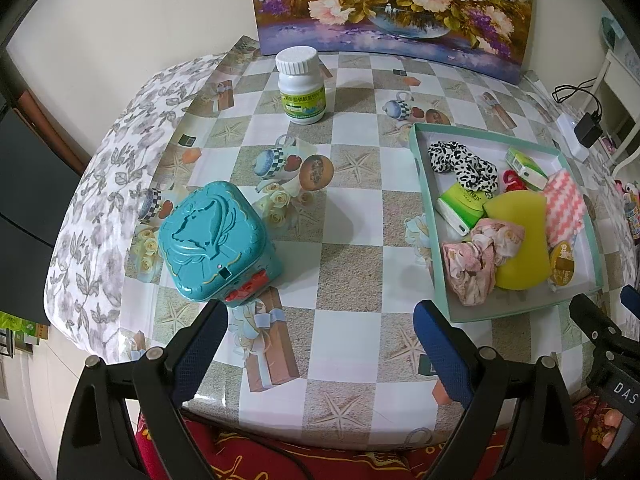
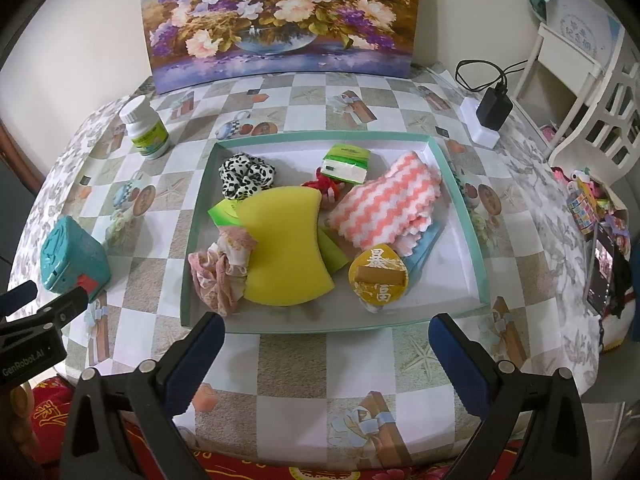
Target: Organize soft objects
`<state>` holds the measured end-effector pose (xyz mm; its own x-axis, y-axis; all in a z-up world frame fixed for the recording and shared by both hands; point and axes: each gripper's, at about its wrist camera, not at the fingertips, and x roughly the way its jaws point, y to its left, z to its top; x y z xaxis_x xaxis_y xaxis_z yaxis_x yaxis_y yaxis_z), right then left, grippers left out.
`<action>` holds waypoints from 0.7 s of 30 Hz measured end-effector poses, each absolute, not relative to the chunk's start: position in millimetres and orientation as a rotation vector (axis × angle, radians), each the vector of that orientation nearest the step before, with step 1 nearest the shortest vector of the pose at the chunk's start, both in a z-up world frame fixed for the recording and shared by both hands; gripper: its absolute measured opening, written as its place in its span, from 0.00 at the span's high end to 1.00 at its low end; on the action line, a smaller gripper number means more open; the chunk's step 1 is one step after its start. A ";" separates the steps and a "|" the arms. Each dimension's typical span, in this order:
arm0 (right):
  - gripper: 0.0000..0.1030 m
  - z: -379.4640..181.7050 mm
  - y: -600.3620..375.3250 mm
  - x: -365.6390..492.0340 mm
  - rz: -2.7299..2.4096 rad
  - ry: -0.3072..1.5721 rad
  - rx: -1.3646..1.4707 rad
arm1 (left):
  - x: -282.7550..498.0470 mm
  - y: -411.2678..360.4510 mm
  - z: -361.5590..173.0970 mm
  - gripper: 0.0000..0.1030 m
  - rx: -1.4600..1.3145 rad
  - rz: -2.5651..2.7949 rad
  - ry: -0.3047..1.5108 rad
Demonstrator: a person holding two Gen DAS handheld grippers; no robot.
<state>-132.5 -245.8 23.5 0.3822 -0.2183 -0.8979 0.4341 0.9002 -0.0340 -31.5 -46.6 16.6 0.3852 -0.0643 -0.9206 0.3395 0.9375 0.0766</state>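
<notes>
A shallow teal-rimmed tray point(image 2: 464, 204) point(image 1: 424, 204) on the checkered table holds a yellow sponge point(image 2: 284, 248) point(image 1: 520, 240), a pink zigzag cloth point(image 2: 392, 204) point(image 1: 564, 208), a black-and-white scrunchie point(image 2: 246, 178) point(image 1: 464, 164), a pink floral scrunchie point(image 2: 222, 272) point(image 1: 476, 260), a red hair tie point(image 2: 324, 186), green tissue packs point(image 2: 346, 162) point(image 1: 460, 204) and a round yellow pouch point(image 2: 378, 276). My right gripper point(image 2: 326, 338) hovers open at the tray's near rim. My left gripper point(image 1: 320, 324) is open over bare table, beside a teal tin point(image 1: 216, 240).
A white pill bottle point(image 1: 300, 84) point(image 2: 146, 128) stands at the back left. A flower painting point(image 2: 280, 16) leans on the wall. A charger and cable point(image 2: 490, 108) lie at the back right, with a white chair point(image 2: 580, 80) and clutter beyond the table edge.
</notes>
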 end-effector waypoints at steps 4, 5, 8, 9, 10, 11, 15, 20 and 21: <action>0.00 23.2 -246.2 -132.4 -0.419 1.105 0.220 | -31.3 -47.0 16.5 0.09 0.272 -0.262 1.151; 0.00 23.3 -246.0 -132.5 -0.419 1.105 0.220 | -31.4 -46.7 15.5 0.09 0.273 -0.262 1.151; 0.00 23.3 -245.8 -132.5 -0.420 1.104 0.220 | -31.3 -47.1 15.3 0.09 0.272 -0.261 1.152; 0.00 23.3 -245.7 -132.5 -0.420 1.105 0.220 | -31.3 -47.2 15.5 0.09 0.272 -0.261 1.152; 0.00 23.3 -245.7 -132.5 -0.421 1.105 0.220 | -31.3 -47.3 15.2 0.09 0.272 -0.260 1.153; 0.00 23.3 -245.6 -132.4 -0.421 1.105 0.220 | -31.4 -47.0 14.5 0.09 0.273 -0.259 1.153; 0.00 22.9 -247.2 -132.9 -0.423 1.107 0.223 | -30.1 -44.8 12.9 0.09 0.275 -0.256 1.156; 0.00 22.6 -249.0 -133.5 -0.433 1.108 0.227 | -29.0 -42.9 12.2 0.09 0.272 -0.250 1.162; 0.00 22.3 -249.9 -133.8 -0.435 1.109 0.229 | -28.7 -42.7 12.3 0.09 0.272 -0.250 1.163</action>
